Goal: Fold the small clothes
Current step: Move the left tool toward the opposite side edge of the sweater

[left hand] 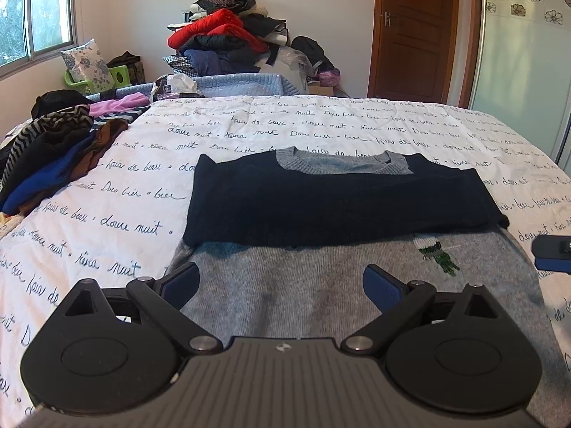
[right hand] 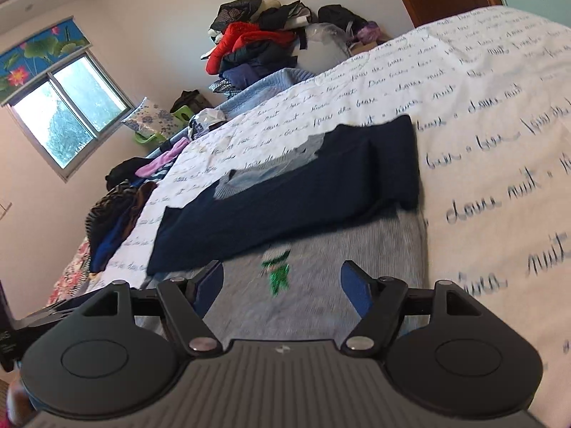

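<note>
A small grey knit sweater (left hand: 303,296) with navy sleeves (left hand: 335,203) lies flat on the bed, collar at the far end. Both navy sleeves are folded across its chest. A green motif (left hand: 440,258) is on the grey body. My left gripper (left hand: 282,285) is open and empty above the sweater's near hem. My right gripper (right hand: 282,285) is open and empty over the same grey part (right hand: 321,296), next to the green motif (right hand: 276,271). One finger of the right gripper shows at the right edge of the left wrist view (left hand: 551,256).
The bed has a white quilt with blue script (left hand: 142,185). A pile of unfolded clothes (left hand: 53,149) lies along its left side. A tall heap of clothes (left hand: 228,35) stands past the bed's far end. A wooden door (left hand: 414,28) is at the back right.
</note>
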The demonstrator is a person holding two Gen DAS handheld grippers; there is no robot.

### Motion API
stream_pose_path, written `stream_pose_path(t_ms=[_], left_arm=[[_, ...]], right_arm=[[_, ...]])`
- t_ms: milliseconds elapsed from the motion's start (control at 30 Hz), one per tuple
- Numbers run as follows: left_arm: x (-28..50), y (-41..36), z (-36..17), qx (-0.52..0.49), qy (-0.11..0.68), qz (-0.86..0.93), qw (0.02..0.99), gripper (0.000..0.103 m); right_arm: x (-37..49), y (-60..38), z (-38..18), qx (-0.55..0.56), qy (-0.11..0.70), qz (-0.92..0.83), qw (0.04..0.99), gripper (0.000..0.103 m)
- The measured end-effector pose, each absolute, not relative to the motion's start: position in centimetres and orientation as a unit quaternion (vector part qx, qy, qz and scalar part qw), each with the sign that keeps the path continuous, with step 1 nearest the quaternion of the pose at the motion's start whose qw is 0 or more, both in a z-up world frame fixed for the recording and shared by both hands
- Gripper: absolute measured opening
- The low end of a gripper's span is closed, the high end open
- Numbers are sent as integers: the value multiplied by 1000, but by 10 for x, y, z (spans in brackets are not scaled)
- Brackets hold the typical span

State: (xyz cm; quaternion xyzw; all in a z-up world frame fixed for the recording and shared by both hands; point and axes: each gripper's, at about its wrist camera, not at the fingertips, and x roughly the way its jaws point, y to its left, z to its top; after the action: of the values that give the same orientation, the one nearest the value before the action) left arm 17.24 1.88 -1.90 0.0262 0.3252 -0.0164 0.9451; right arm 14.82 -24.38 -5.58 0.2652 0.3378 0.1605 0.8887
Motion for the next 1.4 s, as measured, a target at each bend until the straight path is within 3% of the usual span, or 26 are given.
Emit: stream_pose_path(t_ms=[233, 767, 1033, 1400], left_arm=[[132, 21, -23, 20, 323, -5, 946, 99], [36, 67, -21, -31, 333, -34, 942, 100], [-4, 107, -39, -7, 350, -37, 936, 100], [-17, 168, -63, -170, 370, -81, 910, 99]], right_arm=[[88, -242, -52, 258, 343, 170, 887, 79], [-16, -237, -69, 267, 338, 121, 894, 79], [-45, -226, -76, 237, 345, 103, 902, 79], [-60, -249, -95, 284, 350, 103, 887, 79]])
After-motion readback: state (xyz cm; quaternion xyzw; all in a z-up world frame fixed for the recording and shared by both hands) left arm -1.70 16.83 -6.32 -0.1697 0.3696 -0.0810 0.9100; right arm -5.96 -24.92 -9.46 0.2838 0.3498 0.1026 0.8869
